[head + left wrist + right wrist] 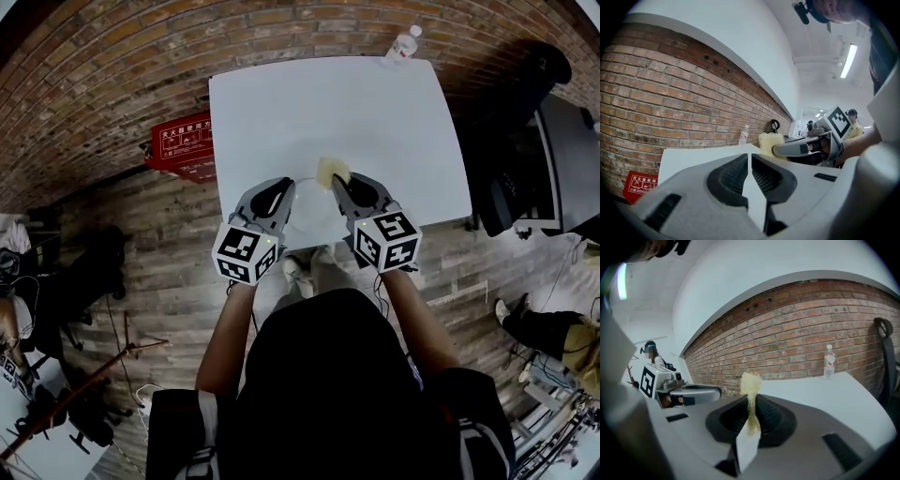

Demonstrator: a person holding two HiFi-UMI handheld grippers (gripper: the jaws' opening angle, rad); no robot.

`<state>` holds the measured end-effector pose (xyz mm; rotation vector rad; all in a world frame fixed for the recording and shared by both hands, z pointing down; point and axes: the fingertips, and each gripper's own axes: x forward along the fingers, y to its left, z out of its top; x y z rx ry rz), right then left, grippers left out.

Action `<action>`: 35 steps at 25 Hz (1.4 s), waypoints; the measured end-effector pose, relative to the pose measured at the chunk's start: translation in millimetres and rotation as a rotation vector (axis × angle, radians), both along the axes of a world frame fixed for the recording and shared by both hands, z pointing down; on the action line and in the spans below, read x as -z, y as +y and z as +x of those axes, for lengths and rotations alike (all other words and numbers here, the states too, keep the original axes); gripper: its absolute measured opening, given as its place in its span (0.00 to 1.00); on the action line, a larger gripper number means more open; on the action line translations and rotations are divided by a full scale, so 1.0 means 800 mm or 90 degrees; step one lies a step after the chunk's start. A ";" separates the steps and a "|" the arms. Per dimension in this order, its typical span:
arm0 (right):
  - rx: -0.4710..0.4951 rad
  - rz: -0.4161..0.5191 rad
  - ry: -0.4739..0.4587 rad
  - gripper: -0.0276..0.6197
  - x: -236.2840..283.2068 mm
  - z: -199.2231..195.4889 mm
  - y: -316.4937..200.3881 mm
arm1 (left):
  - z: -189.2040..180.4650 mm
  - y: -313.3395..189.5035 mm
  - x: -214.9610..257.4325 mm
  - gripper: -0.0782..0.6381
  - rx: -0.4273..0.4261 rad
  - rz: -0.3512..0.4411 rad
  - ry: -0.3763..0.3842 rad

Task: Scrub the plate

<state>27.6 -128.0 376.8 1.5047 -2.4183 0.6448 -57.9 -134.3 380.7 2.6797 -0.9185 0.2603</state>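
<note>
A white plate [314, 220] hangs between my two grippers at the front edge of the white table [328, 103]. My left gripper [284, 187] is shut on its left rim. In the left gripper view the plate [754, 197] shows only as a thin white edge pinched between the pads of the left gripper [749, 157]. My right gripper [339, 183] is shut on a pale yellow sponge [332, 172], which stands just past the plate's far right side. The sponge [751, 385] sticks up out of the right gripper [751, 401]. Whether sponge and plate touch I cannot tell.
A clear plastic bottle [405, 44] stands at the table's far right corner by the brick wall. A red box [183, 145] sits on the floor left of the table. A black chair [511, 187] stands to the right. The person's shoes [305, 267] are below the plate.
</note>
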 end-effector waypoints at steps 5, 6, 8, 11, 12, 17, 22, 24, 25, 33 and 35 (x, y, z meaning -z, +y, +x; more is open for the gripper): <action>0.003 -0.023 -0.004 0.12 -0.023 0.012 -0.006 | -0.003 -0.006 -0.028 0.14 0.003 -0.012 -0.016; 0.001 -0.028 -0.005 0.11 -0.028 0.015 -0.005 | -0.004 -0.006 -0.035 0.14 0.008 -0.018 -0.021; 0.000 -0.039 -0.005 0.12 -0.038 0.020 -0.005 | -0.008 -0.005 -0.052 0.14 0.016 -0.032 -0.033; 0.001 -0.057 -0.003 0.11 -0.055 0.023 -0.003 | -0.007 0.002 -0.078 0.30 0.008 -0.062 -0.046; 0.002 -0.064 -0.004 0.11 -0.061 0.024 -0.002 | -0.004 0.006 -0.086 0.35 0.002 -0.074 -0.049; 0.002 -0.093 -0.007 0.11 -0.091 0.030 0.006 | 0.012 0.025 -0.124 0.42 -0.034 -0.095 -0.081; 0.000 -0.126 -0.010 0.11 -0.119 0.033 0.019 | 0.027 0.044 -0.149 0.52 -0.082 -0.102 -0.089; -0.003 -0.139 -0.013 0.11 -0.130 0.035 0.022 | 0.029 0.047 -0.161 0.56 -0.087 -0.104 -0.099; -0.003 -0.144 -0.015 0.12 -0.134 0.035 0.024 | 0.029 0.048 -0.167 0.57 -0.088 -0.107 -0.106; 0.015 -0.176 -0.021 0.12 -0.165 0.017 0.032 | 0.039 0.071 -0.215 0.65 -0.175 -0.075 -0.212; 0.021 -0.182 -0.021 0.11 -0.170 0.014 0.035 | 0.041 0.080 -0.227 0.66 -0.193 -0.084 -0.225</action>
